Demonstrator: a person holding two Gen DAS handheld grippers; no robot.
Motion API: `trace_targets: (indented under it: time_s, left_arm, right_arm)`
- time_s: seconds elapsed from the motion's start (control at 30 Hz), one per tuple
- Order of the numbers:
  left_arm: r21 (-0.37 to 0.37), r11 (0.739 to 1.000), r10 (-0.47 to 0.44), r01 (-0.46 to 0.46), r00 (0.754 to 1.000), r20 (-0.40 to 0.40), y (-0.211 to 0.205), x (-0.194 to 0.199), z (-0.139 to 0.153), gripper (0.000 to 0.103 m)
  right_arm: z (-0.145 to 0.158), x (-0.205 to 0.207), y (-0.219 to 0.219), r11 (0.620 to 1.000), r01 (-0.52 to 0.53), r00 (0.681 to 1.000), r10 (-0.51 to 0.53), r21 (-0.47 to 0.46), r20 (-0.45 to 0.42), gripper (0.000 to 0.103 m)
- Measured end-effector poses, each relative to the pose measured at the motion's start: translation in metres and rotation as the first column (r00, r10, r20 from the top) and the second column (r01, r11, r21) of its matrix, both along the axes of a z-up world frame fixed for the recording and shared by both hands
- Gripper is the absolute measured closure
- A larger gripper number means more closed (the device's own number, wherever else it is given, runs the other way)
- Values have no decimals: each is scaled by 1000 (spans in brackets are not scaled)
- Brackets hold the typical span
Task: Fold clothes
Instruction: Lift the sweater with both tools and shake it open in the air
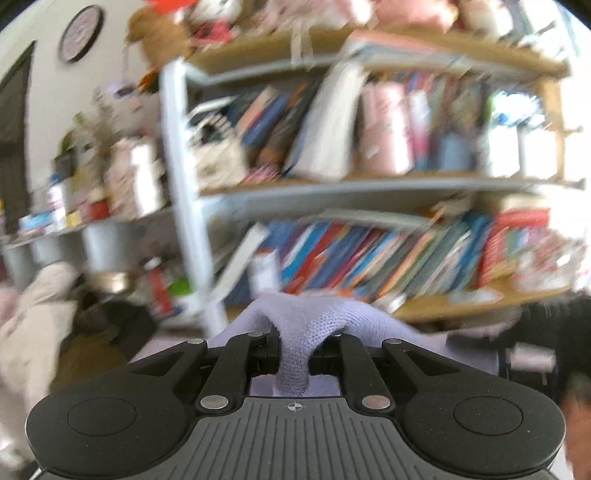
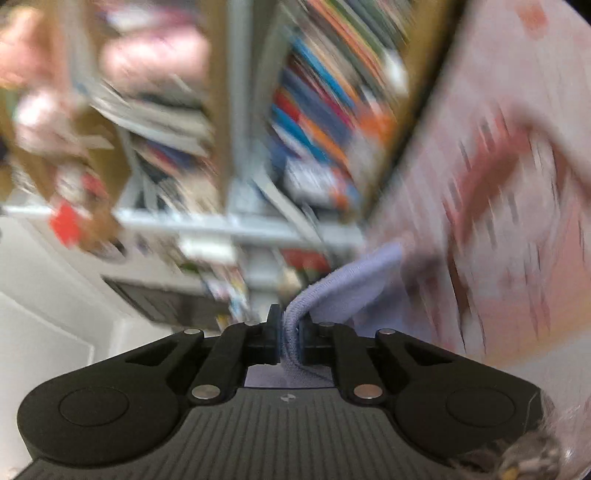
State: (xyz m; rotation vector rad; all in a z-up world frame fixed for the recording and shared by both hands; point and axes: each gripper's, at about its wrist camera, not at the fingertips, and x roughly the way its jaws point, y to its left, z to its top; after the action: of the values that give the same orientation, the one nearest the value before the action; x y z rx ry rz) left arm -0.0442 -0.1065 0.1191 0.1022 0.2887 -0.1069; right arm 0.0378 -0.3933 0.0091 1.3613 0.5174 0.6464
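The lilac knit garment point(image 1: 295, 325) is up in the air, pinched at two spots. In the left wrist view a thick fold of it humps over the left gripper point(image 1: 293, 350), whose jaws are closed narrow on the fabric, and a tongue of knit hangs back between them toward the camera. The rest of the cloth spreads away low and to the right, under the edge of the lowest shelf.

Over on the other side, the right gripper point(image 2: 288, 343) has its jaws clamped tight on a ribbed edge point(image 2: 295, 317) of the same garment point(image 2: 354, 280), which runs up and off to the right from the pinch.

Behind the cloth in the left view stands a bookshelf point(image 1: 369, 184), white-framed with wooden boards, crammed with leaning books point(image 1: 369, 258) and soft toys along the top, all smeared by motion blur. A round wall clock point(image 1: 81, 33) hangs at upper left, and a pale heap of fabric point(image 1: 33, 317) sits at the left edge.

The right view is tilted and heavily blurred: the shelf frame point(image 2: 236, 221) crosses the middle, and a pink patterned surface point(image 2: 517, 184) fills the right side; what it is, I cannot tell.
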Motion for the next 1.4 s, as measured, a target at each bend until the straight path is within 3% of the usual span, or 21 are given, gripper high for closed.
trace_targets:
  time_s: [0.1, 0.17, 0.33, 0.4, 0.43, 0.5, 0.6, 0.67, 0.73, 0.8, 0.9, 1.07, 1.13, 1.2, 1.4]
  left_arm:
    - [-48, 988, -141, 144, 988, 62, -16, -9, 21, 93]
    - [-92, 969, -220, 231, 968, 120, -26, -13, 39, 93]
    - [-246, 856, -379, 455, 875, 301, -24, -27, 70, 93]
    - [-294, 824, -398, 485, 863, 310, -19, -24, 70, 93]
    - [-312, 820, -397, 480, 870, 294, -18, -20, 67, 93]
    - [-338, 839, -382, 426, 904, 193, -13, -7, 51, 93]
    - [-328, 886, -357, 329, 934, -28, -6, 18, 4, 93]
    - [-293, 920, -319, 259, 930, -180, -1, 34, -33, 93]
    - [-241, 953, -257, 186, 916, -309, 8, 44, -69, 93]
    - [-187, 975, -187, 118, 893, -409, 18, 53, -101, 93]
    - [-183, 982, -129, 50, 885, -447, 41, 58, -114, 92]
    - [-193, 981, -111, 20, 874, -474, 62, 72, -113, 87]
    - [-183, 983, -105, 16, 866, -488, 64, 76, -114, 87]
    - [-186, 983, -95, -3, 854, -512, 69, 80, -120, 86]
    - [-197, 979, -61, -58, 832, -552, 81, 87, -135, 86]
  right_arm:
    - [51, 3, -40, 992, 121, 982, -123, 22, 143, 96]
    - [94, 6, -57, 984, 173, 950, -176, 31, 257, 96]
    - [217, 4, -58, 975, 219, 776, -162, -21, 610, 96]
    - [240, 9, -45, 980, 190, 745, -108, -55, 658, 96]
    - [239, 17, -35, 982, 171, 761, -77, -85, 644, 96]
    - [230, 37, -13, 981, 126, 804, -13, -150, 595, 96]
    - [172, 73, 18, 971, 47, 911, 53, -233, 408, 96]
    - [122, 90, 39, 960, 3, 964, 72, -279, 257, 96]
    - [78, 98, 57, 949, -39, 989, 82, -314, 123, 96]
    - [43, 104, 75, 934, -76, 996, 88, -348, 18, 96]
    - [20, 110, 100, 906, -89, 996, 70, -413, -60, 96]
    - [21, 127, 146, 847, -78, 997, 74, -526, -29, 95]
    - [25, 125, 158, 806, -90, 996, 85, -584, -36, 87]
    - [24, 119, 161, 781, -107, 994, 102, -615, -43, 48]
    - [8, 68, 130, 729, -113, 993, 101, -675, -57, 42]
